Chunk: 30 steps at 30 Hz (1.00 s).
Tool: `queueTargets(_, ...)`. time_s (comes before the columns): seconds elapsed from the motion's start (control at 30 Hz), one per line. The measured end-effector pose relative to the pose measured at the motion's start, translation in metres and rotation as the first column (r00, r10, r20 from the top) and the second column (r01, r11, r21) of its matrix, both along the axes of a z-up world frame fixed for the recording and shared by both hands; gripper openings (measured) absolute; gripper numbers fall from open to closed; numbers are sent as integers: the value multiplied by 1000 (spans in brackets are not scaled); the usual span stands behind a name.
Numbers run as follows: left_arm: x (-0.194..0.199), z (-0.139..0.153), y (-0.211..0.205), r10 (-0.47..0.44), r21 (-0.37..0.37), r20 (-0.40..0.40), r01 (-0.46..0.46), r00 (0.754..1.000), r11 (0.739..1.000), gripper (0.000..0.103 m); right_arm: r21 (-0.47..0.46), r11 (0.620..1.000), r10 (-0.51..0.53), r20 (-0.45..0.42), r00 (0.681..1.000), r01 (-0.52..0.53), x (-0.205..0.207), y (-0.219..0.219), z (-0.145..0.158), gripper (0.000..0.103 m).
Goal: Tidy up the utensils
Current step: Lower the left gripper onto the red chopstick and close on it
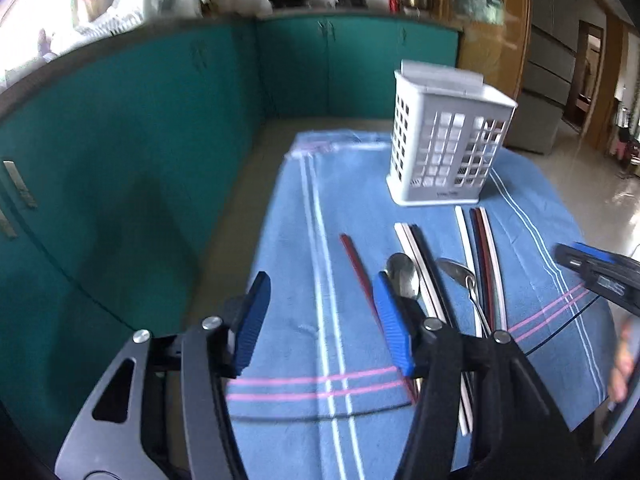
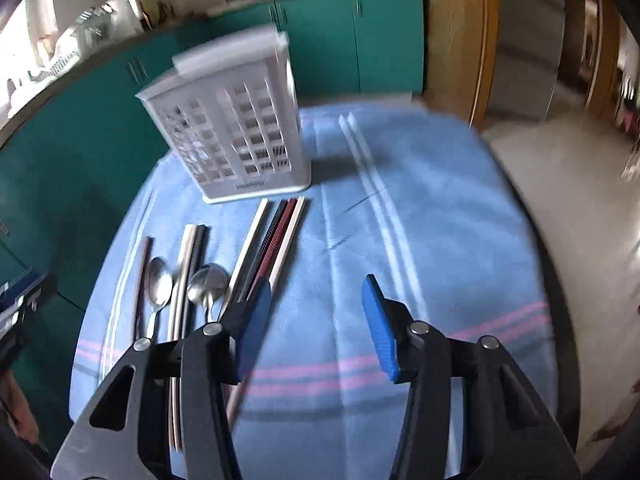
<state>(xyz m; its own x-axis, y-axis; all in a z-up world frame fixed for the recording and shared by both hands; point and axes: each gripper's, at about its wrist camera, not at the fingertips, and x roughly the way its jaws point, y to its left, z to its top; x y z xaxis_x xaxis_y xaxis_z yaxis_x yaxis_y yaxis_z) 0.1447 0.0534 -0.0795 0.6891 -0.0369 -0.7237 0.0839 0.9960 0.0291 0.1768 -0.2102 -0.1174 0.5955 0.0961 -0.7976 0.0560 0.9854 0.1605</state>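
Note:
A white perforated utensil holder [image 1: 444, 148] stands upright at the far end of a blue striped cloth [image 1: 320, 240]; it also shows in the right wrist view [image 2: 236, 136]. In front of it lie several chopsticks [image 1: 416, 256] and two metal spoons [image 1: 402, 272], also seen in the right wrist view [image 2: 158, 280]. A single red chopstick [image 1: 356, 264] lies to the left of them. My left gripper [image 1: 320, 320] is open and empty above the cloth, left of the spoons. My right gripper [image 2: 316, 324] is open and empty, right of the utensils [image 2: 276, 236].
Teal cabinets [image 1: 140, 140] run along the left and back. The cloth-covered table ends at a tiled floor [image 2: 580, 200] on the right. The right gripper's tip [image 1: 600, 276] shows at the right edge of the left wrist view.

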Motion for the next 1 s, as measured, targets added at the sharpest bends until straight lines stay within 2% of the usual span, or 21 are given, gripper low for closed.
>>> queueTargets(0.1,35,-16,-1,-40,-10,-65,39,997,999,54,-18,1000,13,-68,998,-15,38,11,-18,49)
queueTargets(0.27,83,-39,-4,-44,-49,-171,36,984,998,54,-54,998,21,-153,988,-29,76,22,-42,47)
queueTargets(0.47,101,-51,-21,-83,-33,-204,78,975,996,54,-94,994,45,-174,984,-62,84,26,-42,46)
queueTargets(0.57,103,-51,-21,-89,-30,-217,84,972,996,54,-139,989,18,-196,980,-46,81,17,-40,41)
queueTargets(0.67,110,-52,-18,-81,-31,-237,76,968,997,54,-103,994,24,-202,979,-46,81,8,-42,41)
queueTargets(0.77,119,-58,-22,-89,-35,-282,82,955,996,45,-108,993,21,-218,976,-45,89,8,-45,41)
queueTargets(0.87,125,-63,-28,-102,-57,-326,88,940,994,31,-125,991,7,-225,974,-36,109,5,-40,41)
queueTargets(0.9,129,-65,-29,-107,-69,-341,89,934,994,22,-129,991,5,-231,973,-36,115,5,-40,41)
queueTargets(1.0,137,-73,-36,-109,-57,-384,94,917,994,17,-142,989,13,-244,970,-49,124,4,-39,41)
